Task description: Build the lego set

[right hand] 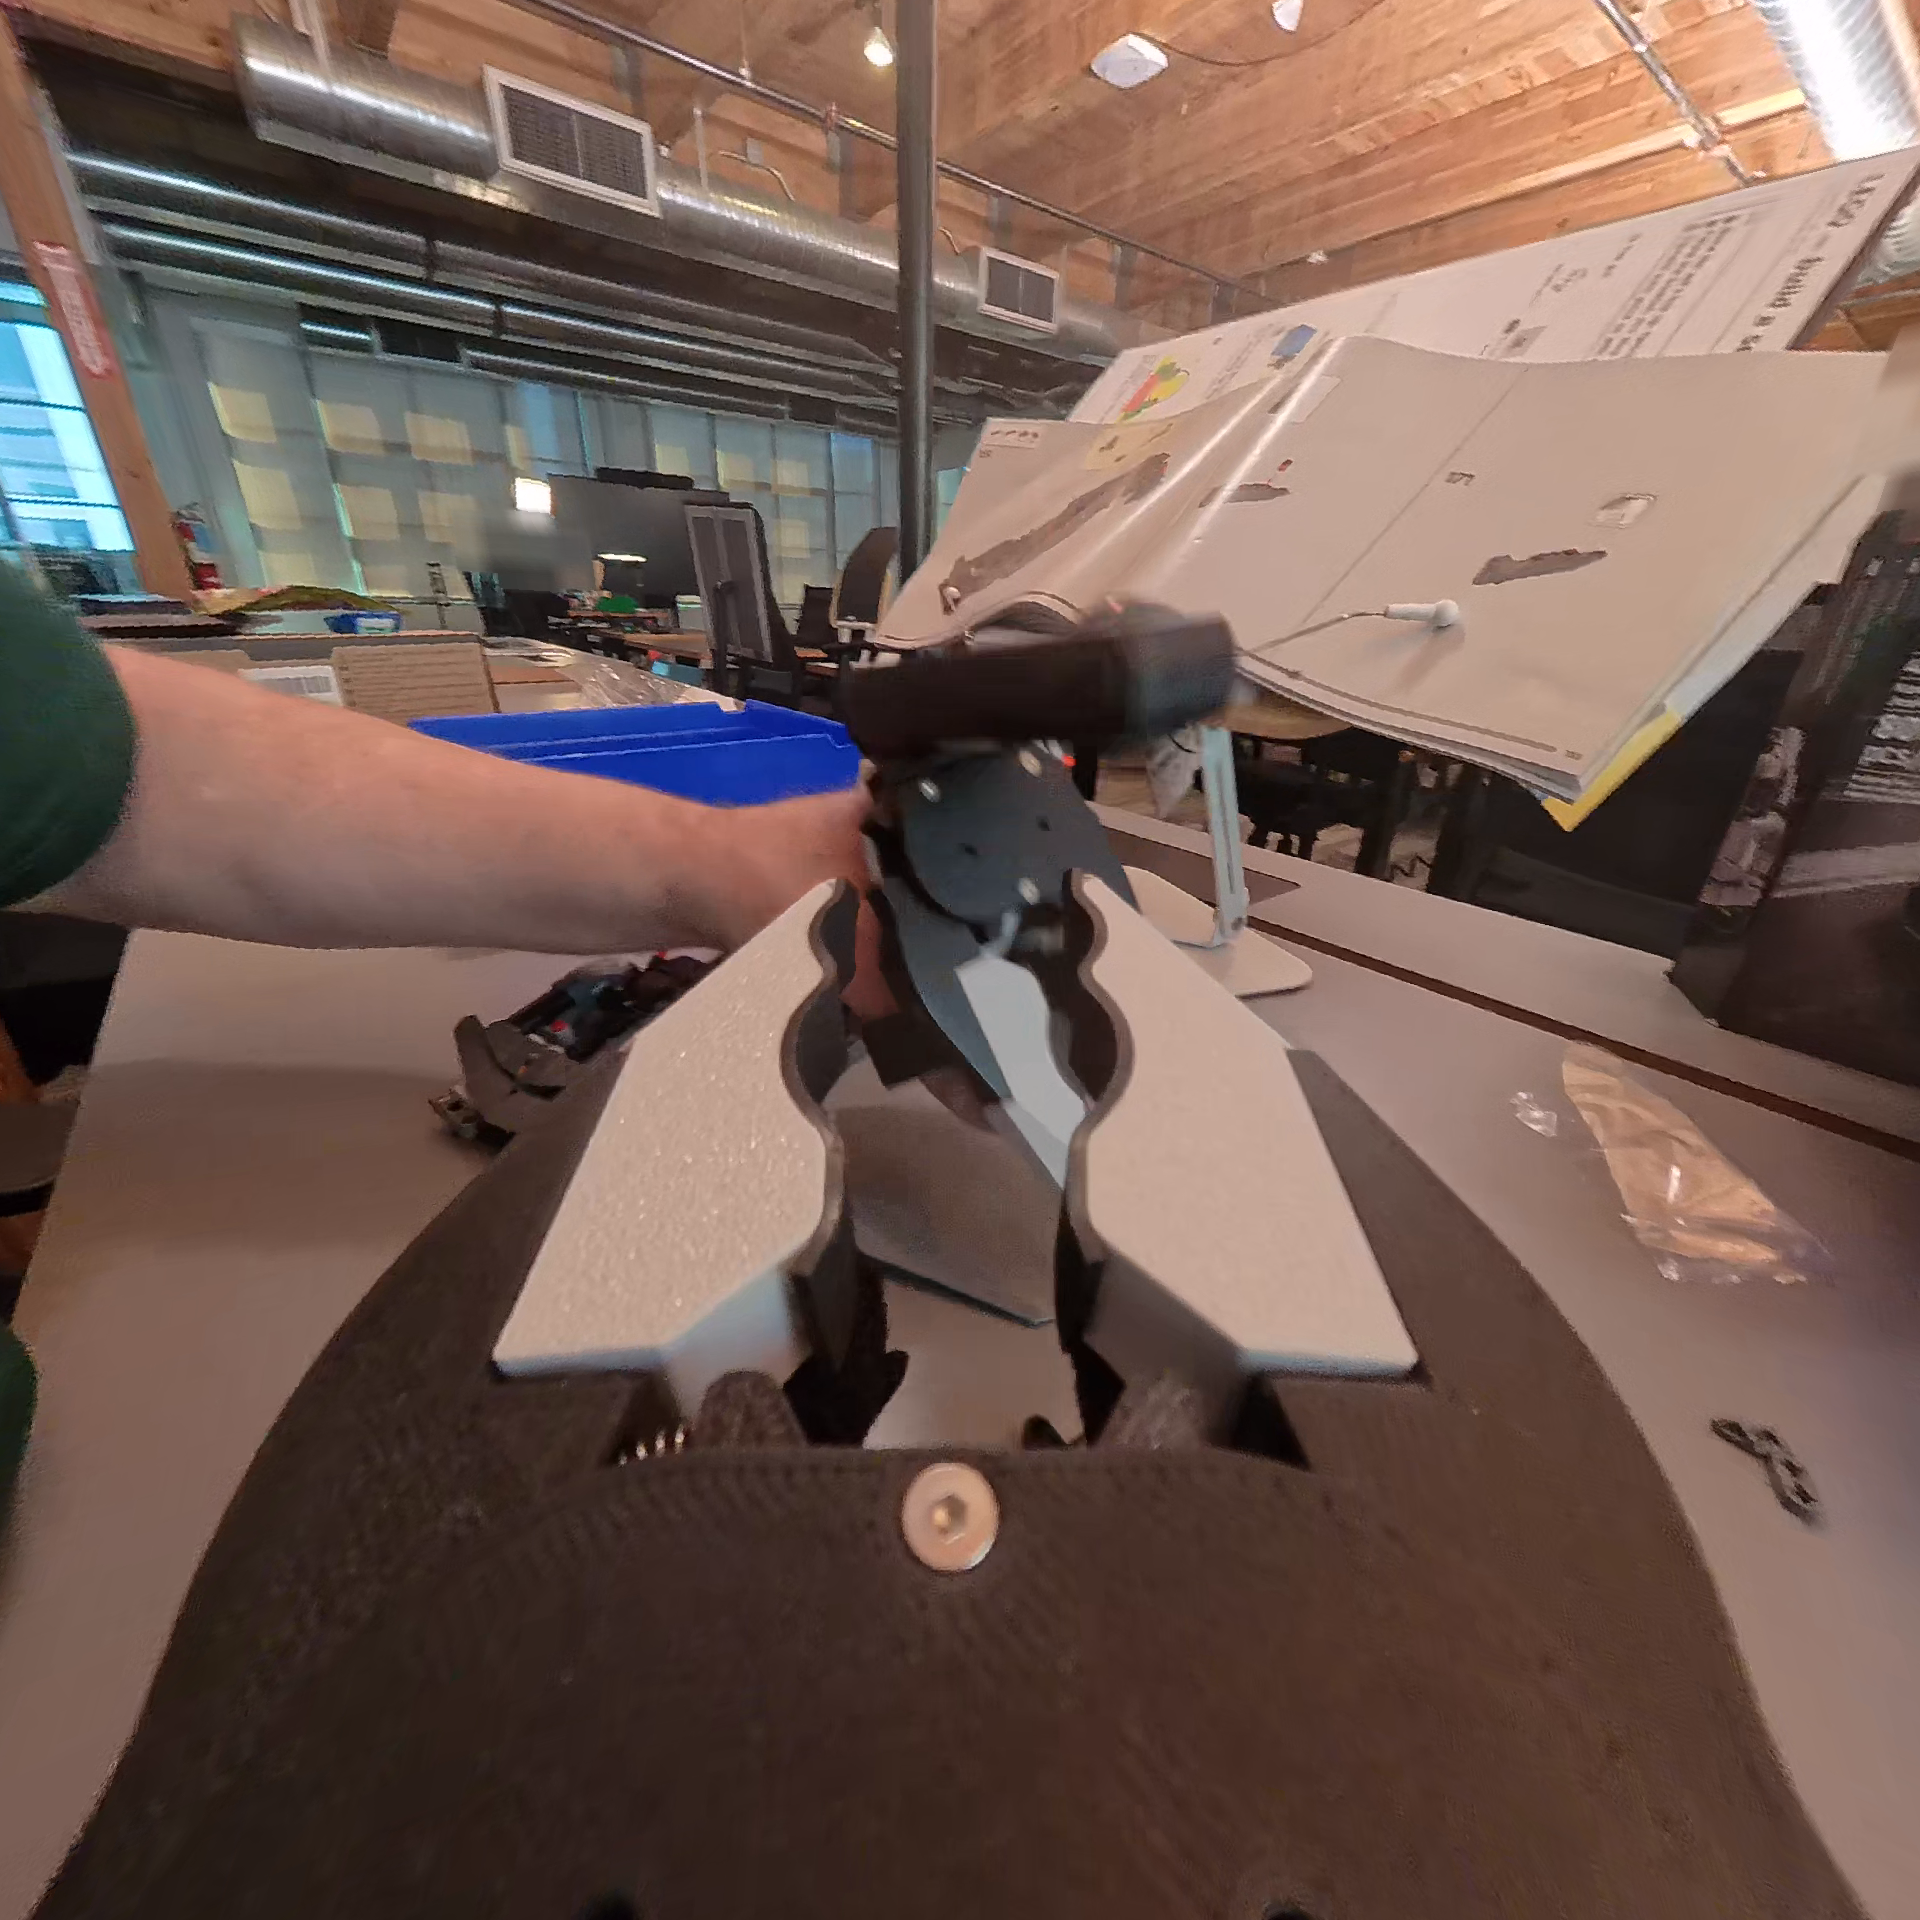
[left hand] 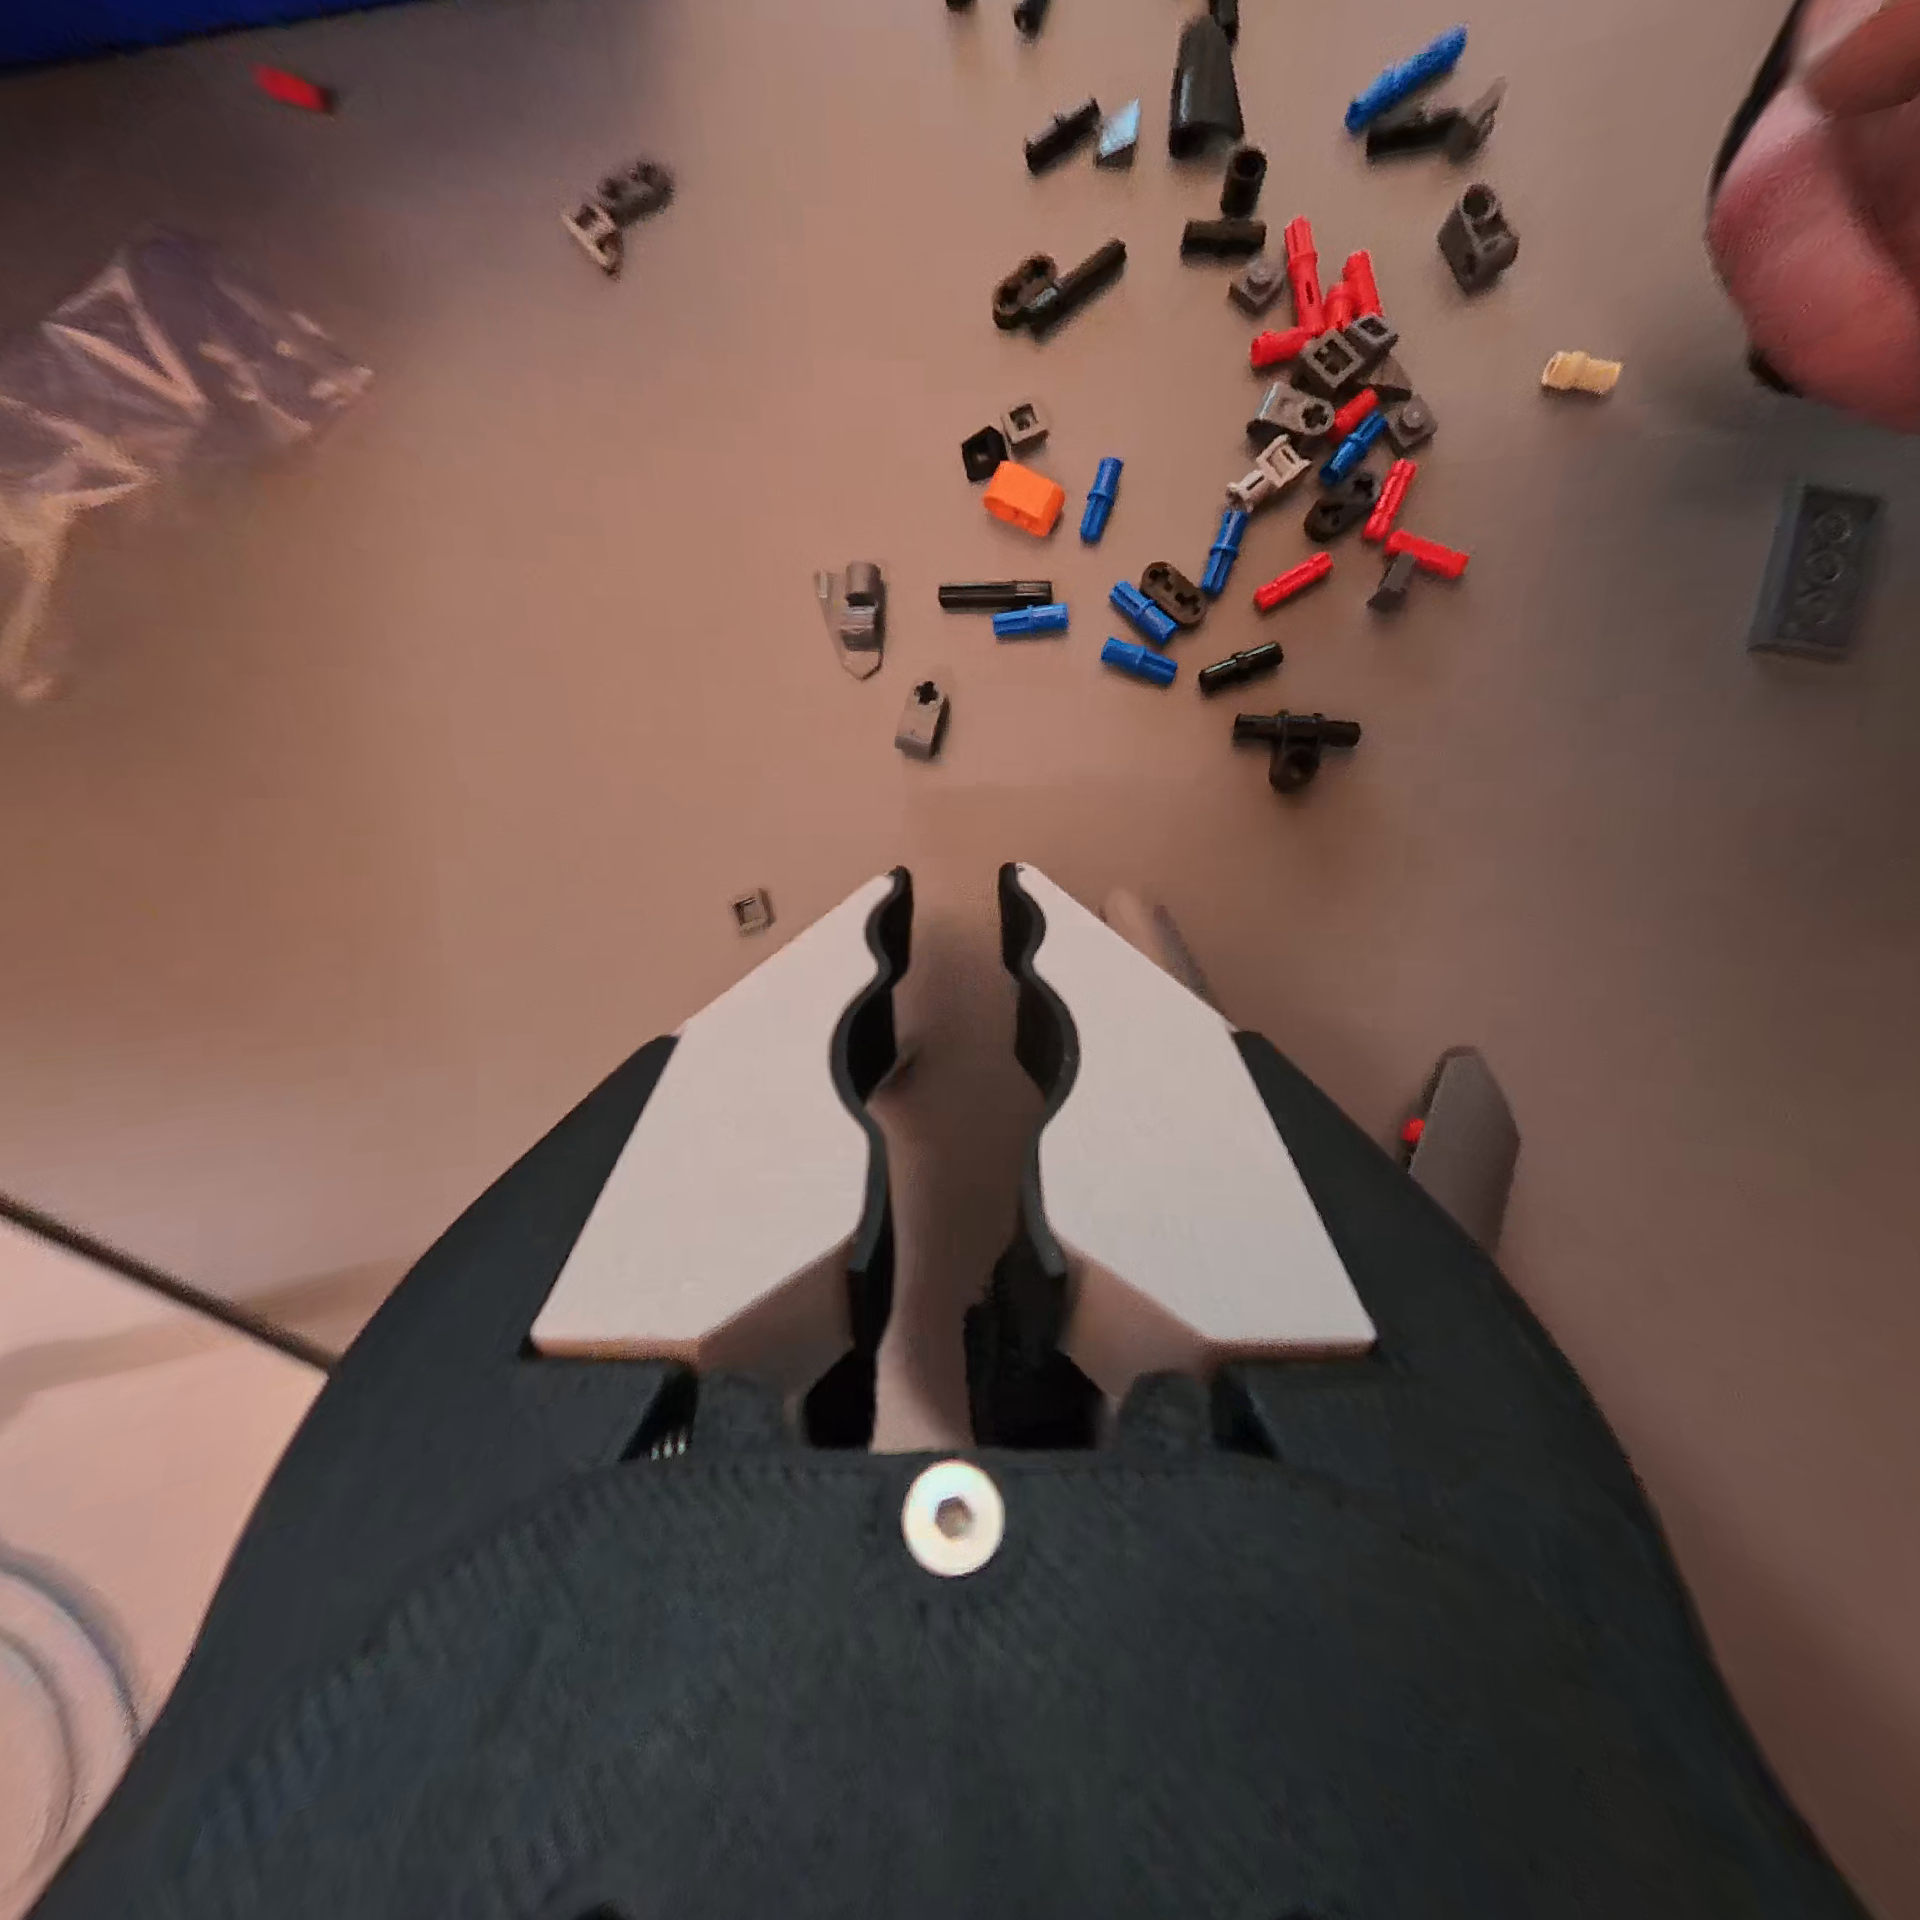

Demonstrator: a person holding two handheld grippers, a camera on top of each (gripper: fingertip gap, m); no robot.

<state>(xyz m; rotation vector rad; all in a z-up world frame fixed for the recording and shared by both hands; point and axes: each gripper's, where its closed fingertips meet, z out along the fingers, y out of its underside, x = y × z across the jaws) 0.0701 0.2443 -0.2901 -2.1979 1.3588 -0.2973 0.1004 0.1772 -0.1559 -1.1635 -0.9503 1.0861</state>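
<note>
Many small plastic pins (left hand: 1247,499), wavy-edged fingers (left hand: 862,977) apart.

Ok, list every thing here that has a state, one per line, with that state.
left gripper: open, empty, above the table
right gripper: open, empty
instruction booklet: open, propped on a stand
orange brick: loose on the table
plastic bag: lying flat on the table
</note>
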